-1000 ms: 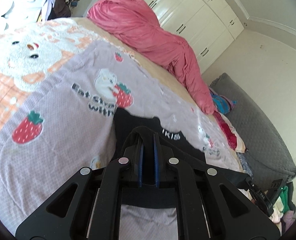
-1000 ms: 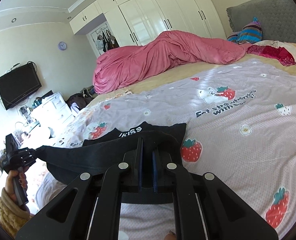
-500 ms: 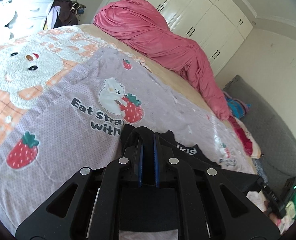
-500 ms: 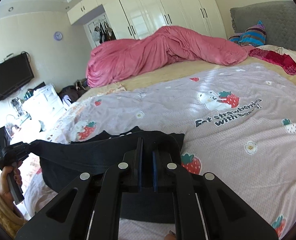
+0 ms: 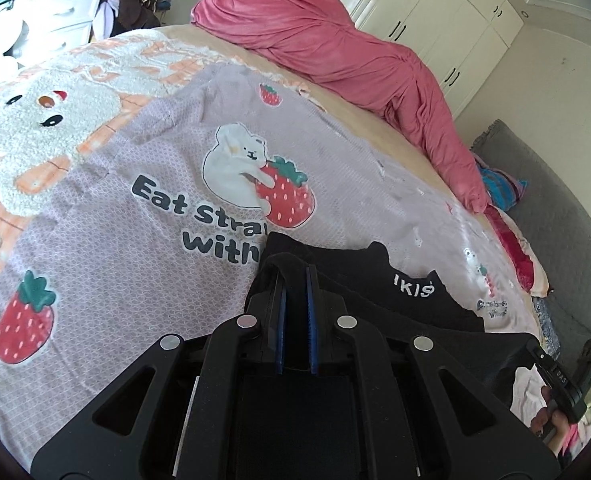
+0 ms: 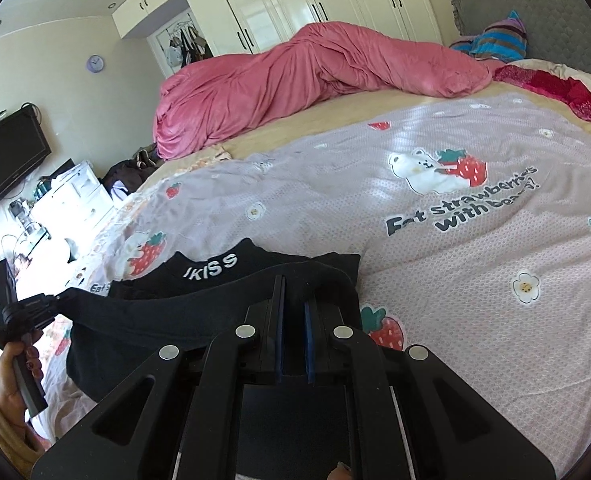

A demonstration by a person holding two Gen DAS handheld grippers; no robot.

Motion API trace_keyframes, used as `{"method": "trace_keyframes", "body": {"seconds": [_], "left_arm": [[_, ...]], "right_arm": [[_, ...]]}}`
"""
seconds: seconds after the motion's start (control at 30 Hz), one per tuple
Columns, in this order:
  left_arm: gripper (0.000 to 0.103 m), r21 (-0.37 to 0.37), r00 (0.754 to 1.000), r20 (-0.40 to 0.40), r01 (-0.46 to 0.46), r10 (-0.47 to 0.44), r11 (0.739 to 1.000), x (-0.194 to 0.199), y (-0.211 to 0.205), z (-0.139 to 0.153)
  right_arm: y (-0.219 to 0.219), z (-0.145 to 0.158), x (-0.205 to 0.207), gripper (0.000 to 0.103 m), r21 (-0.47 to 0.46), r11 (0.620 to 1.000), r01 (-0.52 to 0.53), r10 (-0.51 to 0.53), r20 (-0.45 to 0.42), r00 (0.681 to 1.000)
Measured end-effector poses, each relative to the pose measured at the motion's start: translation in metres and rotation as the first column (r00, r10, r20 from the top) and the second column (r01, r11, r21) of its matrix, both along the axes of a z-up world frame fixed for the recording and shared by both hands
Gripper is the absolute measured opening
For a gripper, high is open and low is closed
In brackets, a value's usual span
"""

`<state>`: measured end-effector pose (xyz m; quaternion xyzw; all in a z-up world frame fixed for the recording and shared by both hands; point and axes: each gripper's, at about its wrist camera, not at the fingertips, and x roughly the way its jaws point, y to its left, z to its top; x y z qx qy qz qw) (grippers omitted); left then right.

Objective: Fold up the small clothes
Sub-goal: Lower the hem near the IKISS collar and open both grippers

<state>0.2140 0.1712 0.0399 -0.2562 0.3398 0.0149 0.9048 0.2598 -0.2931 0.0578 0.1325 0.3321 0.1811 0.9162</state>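
A small black garment [image 5: 411, 292] with white lettering is stretched between my two grippers over the lilac strawberry blanket [image 5: 135, 240]. My left gripper [image 5: 295, 270] is shut on one top corner of the garment. My right gripper [image 6: 293, 282] is shut on the other top corner of the black garment [image 6: 155, 312]. The lettered part of the cloth rests on the blanket ahead of the fingers. In the left wrist view the right gripper [image 5: 563, 380] shows at the lower right, held by a hand. In the right wrist view the left gripper [image 6: 19, 312] shows at the far left.
A bunched pink duvet [image 6: 295, 76] lies along the far side of the bed. Pillows [image 6: 551, 84] and a grey headboard [image 6: 535, 4] are at the right. A white dresser [image 6: 71, 196], a wall TV [image 6: 7, 160] and wardrobes [image 6: 303, 4] stand beyond the bed.
Both grippers have moved forward over the bed and lower, carrying the black garment further onto the blanket. Both stay shut on it.
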Motion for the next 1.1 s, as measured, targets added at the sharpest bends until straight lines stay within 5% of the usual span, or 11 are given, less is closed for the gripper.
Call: {"method": "trace_keyframes", "body": {"seconds": [0.2, 0.27, 0.33, 0.53, 0.67, 0.83, 1.0, 1.1], "left_arm": [[0.004, -0.006, 1.000, -0.010, 0.002, -0.002, 1.000, 0.007, -0.003, -0.002], [0.007, 0.006, 1.000, -0.014, 0.016, -0.016, 1.000, 0.007, -0.007, 0.000], [0.021, 0.012, 1.000, 0.004, 0.023, -0.023, 1.000, 0.005, -0.010, 0.005], [0.023, 0.025, 0.998, 0.043, 0.043, -0.044, 0.999, -0.010, -0.014, 0.019], [0.020, 0.046, 0.992, 0.006, 0.127, -0.127, 0.991, -0.023, -0.031, 0.019], [0.011, 0.181, 0.956, -0.062, 0.293, -0.287, 0.939, -0.034, -0.082, 0.009], [0.011, 0.265, 0.940, -0.209, 0.321, -0.270, 0.910, -0.021, -0.093, -0.031], [0.011, 0.291, 0.943, -0.215, 0.310, -0.254, 0.905, -0.014, -0.088, -0.034]], "right_arm": [[0.000, -0.019, 0.011, 0.013, -0.002, 1.000, 0.018, -0.018, -0.062, 0.998], [-0.002, -0.021, 0.009, 0.035, -0.007, 1.000, 0.021, -0.021, -0.061, 0.998], [-0.006, -0.018, 0.004, 0.048, -0.018, 0.999, 0.042, -0.043, -0.039, 0.998], [-0.023, -0.007, -0.013, 0.047, 0.004, 0.998, 0.061, -0.061, 0.013, 0.998], [-0.013, -0.006, -0.024, 0.016, -0.079, 0.997, -0.021, 0.022, 0.010, 1.000], [0.014, -0.022, -0.024, 0.014, -0.176, 0.977, -0.119, 0.111, -0.054, 0.992], [0.036, -0.041, -0.012, 0.014, -0.235, 0.961, -0.144, 0.120, -0.114, 0.986], [0.045, -0.043, 0.000, 0.014, -0.251, 0.957, -0.144, 0.116, -0.125, 0.985]]}}
